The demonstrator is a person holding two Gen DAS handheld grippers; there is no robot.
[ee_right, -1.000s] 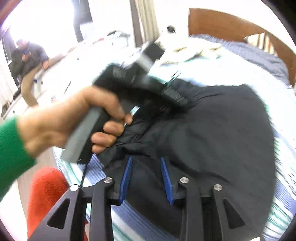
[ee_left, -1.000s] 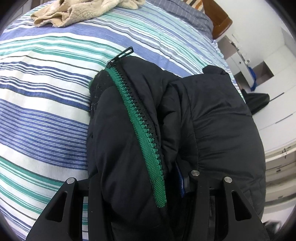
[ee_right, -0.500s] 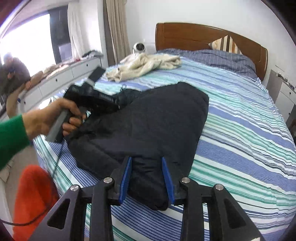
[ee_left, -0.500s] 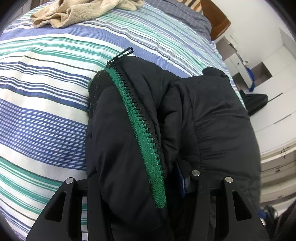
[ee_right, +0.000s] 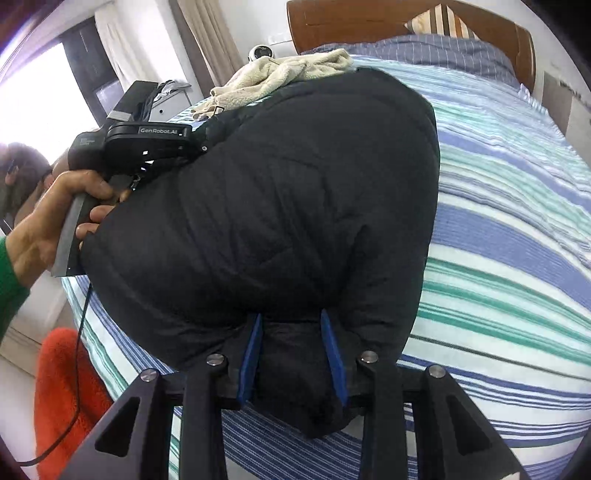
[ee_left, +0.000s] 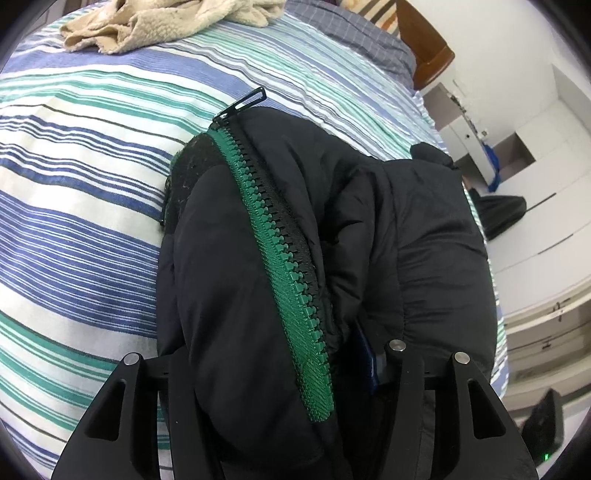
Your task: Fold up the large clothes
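A black padded jacket (ee_left: 229,277) with a green zipper (ee_left: 273,251) lies bunched on the striped bed (ee_left: 74,184). My left gripper (ee_left: 269,354) has a thick fold at the zipper edge between its jaws. The pads still press the fabric while the jaws are opening, and the left finger is hidden under cloth. In the right wrist view the jacket (ee_right: 295,184) bulges up, and my right gripper (ee_right: 291,347) has its blue pads (ee_right: 251,354) closing on a fold at the near edge. A person's hand (ee_right: 55,214) holds the left gripper's body (ee_right: 147,136) at the jacket's far left side.
A cream fleece garment (ee_right: 280,74) lies near the pillows and wooden headboard (ee_right: 369,18). White cabinets (ee_left: 535,258) stand beyond the bed's right side. A red-orange fuzzy thing (ee_right: 62,387) is by the bed's near left edge. Another person sits by the window (ee_right: 18,177).
The right gripper came down and closer to the bed with the jacket's edge, so the jacket now bulges large before it. The left gripper stayed put; its right finger edged outward.
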